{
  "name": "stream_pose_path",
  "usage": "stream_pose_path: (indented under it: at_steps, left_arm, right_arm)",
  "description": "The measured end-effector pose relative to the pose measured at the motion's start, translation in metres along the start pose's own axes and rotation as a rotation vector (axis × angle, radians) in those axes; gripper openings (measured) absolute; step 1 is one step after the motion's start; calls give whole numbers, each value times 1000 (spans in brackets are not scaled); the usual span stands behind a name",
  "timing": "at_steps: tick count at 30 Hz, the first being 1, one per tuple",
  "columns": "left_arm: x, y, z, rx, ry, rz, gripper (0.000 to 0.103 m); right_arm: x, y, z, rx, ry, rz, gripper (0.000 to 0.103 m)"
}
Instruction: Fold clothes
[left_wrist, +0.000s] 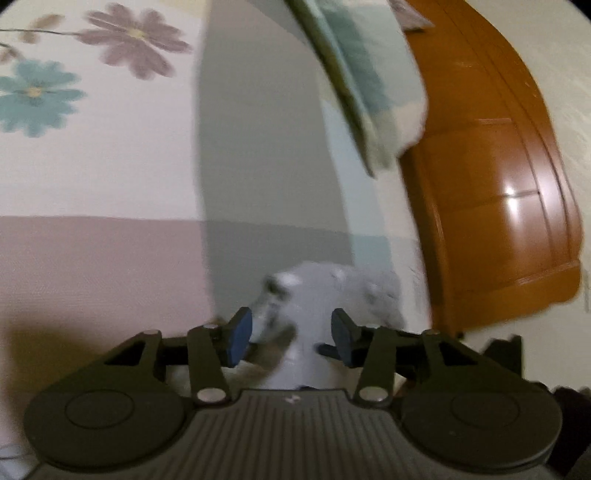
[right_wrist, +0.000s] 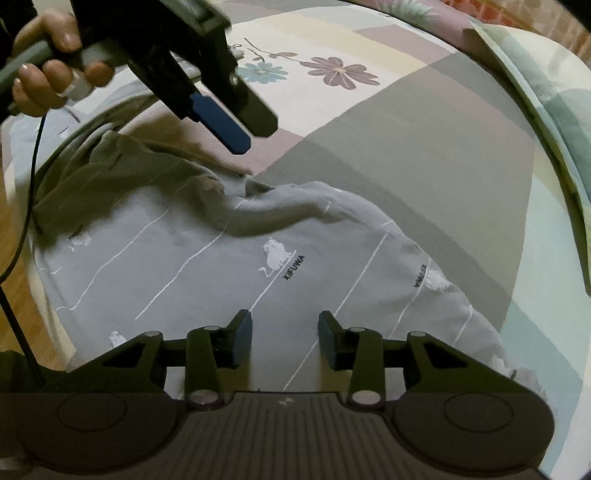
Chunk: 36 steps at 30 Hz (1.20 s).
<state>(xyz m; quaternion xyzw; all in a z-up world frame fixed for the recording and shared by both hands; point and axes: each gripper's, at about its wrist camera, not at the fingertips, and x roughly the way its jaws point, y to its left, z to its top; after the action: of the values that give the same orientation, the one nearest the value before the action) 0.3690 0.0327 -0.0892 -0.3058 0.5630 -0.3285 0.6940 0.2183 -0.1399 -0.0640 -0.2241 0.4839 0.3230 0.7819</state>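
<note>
A pale grey-blue garment (right_wrist: 221, 266) with thin white lines and small white cat prints lies crumpled on the bed, one fold bunched across its upper middle. My right gripper (right_wrist: 285, 339) hangs open just above its near part, nothing between the pads. My left gripper (right_wrist: 243, 129) is held by a hand (right_wrist: 55, 74) above the garment's far left corner, and nothing hangs from it. In the left wrist view the left gripper (left_wrist: 291, 339) stands open, with a blurred lump of the garment (left_wrist: 332, 295) showing below and between the fingers, apart from the pads.
The bedsheet (right_wrist: 406, 147) is a patchwork of pink, grey and cream with printed flowers (right_wrist: 340, 72). A pillow (right_wrist: 546, 96) lies along the right side. A glossy wooden headboard (left_wrist: 498, 184) stands beyond it. A black cable (right_wrist: 22, 221) hangs at the left.
</note>
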Motion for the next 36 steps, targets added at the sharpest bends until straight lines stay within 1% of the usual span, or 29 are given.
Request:
stream_pose_path:
  at_steps: [2, 5, 6, 7, 9, 11, 13, 15, 18, 21, 22, 24, 26, 30, 32, 36]
  left_arm:
    - [14, -3, 1, 6, 46, -30, 49]
    - [37, -4, 3, 24, 99, -12, 49]
    - [42, -3, 4, 23, 110, -9, 49]
    - [45, 0, 5, 1, 115, -23, 49]
    - [51, 2, 8, -35, 123, -52, 54]
    - [56, 1, 10, -61, 129, -83, 62]
    - [62, -2, 12, -54, 133, -83, 64]
    - [61, -2, 12, -53, 100, -65, 64]
    - [53, -3, 12, -50, 12, -43, 64]
    - [48, -5, 16, -40, -51, -8, 64]
    - [48, -1, 16, -59, -45, -8, 64]
    - [48, 3, 15, -99, -16, -33, 64]
    - [45, -1, 12, -67, 5, -22, 64]
    - [37, -9, 4, -25, 18, -35, 65]
    - [40, -13, 2, -21, 27, -33, 65]
    - [47, -20, 7, 42, 27, -21, 66]
  right_arm:
    - [0, 0, -1, 9, 2, -2, 47]
    - [0, -1, -2, 20, 4, -6, 47]
    - [0, 0, -3, 22, 4, -8, 47]
    - [0, -1, -3, 22, 5, -9, 47]
    - [0, 0, -5, 26, 5, -14, 48]
    - [0, -1, -6, 38, 4, -17, 50]
    - [1, -1, -8, 52, 2, -18, 51]
    - [1, -1, -7, 60, 0, -20, 51]
    - [2, 0, -7, 66, -3, -23, 51]
    - [1, 1, -7, 64, -5, -29, 51]
    - [1, 1, -7, 62, -4, -32, 52]
    - [0, 0, -9, 64, -2, -34, 52]
    - [-1, 0, -9, 64, -1, -37, 52]
    - [-2, 2, -9, 55, 0, -43, 52]
    - [-1, 2, -9, 56, 0, -43, 52]
    - [-4, -2, -8, 60, 0, -42, 53]
